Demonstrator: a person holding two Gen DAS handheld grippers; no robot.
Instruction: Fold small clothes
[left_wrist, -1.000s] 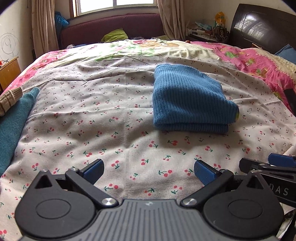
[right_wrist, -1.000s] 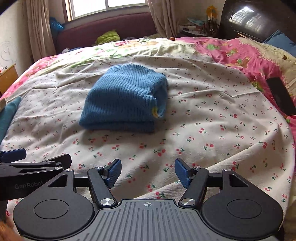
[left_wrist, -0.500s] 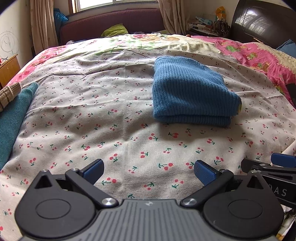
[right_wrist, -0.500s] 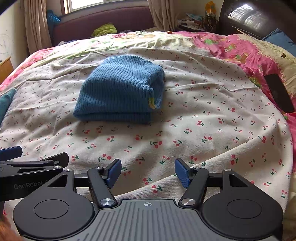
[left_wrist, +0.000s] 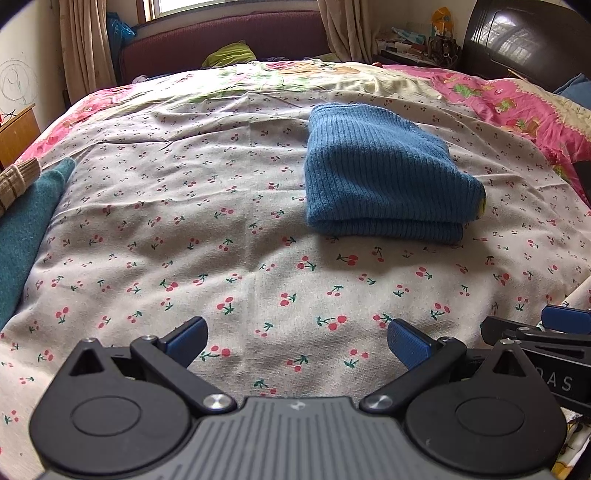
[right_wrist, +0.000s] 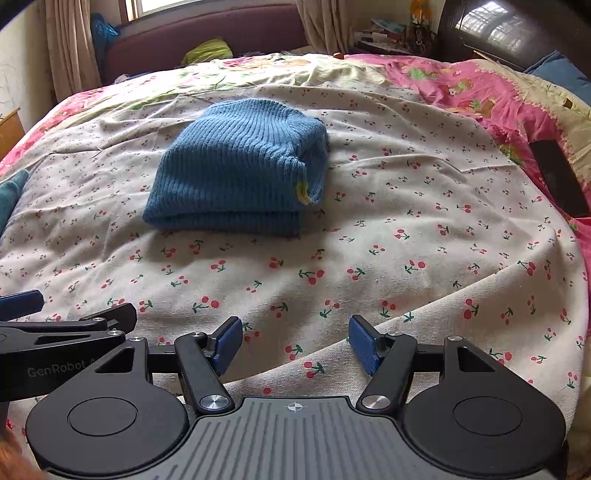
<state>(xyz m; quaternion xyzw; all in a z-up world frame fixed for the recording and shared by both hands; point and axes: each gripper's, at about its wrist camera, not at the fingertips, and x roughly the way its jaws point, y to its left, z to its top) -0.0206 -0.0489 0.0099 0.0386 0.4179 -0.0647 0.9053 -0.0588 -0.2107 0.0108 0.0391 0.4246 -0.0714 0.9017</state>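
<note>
A blue ribbed knit garment (left_wrist: 380, 177) lies folded in a compact stack on the cherry-print sheet (left_wrist: 240, 258); it also shows in the right wrist view (right_wrist: 240, 170) with a small yellow tag at its right edge. My left gripper (left_wrist: 297, 341) is open and empty, low over the sheet, well short of the garment. My right gripper (right_wrist: 295, 343) is open and empty, also short of the garment. Each gripper shows at the edge of the other's view.
A teal cloth (left_wrist: 26, 229) and a tan ribbed item (left_wrist: 14, 181) lie at the left bed edge. A pink floral quilt (right_wrist: 480, 92) and a dark flat object (right_wrist: 557, 177) lie to the right. Headboard, cluttered nightstand and window bench stand beyond.
Both grippers have drawn back slightly and tilted down; the folded garment sits a little farther away in both views. The garment has not moved. Both grippers stay open.
</note>
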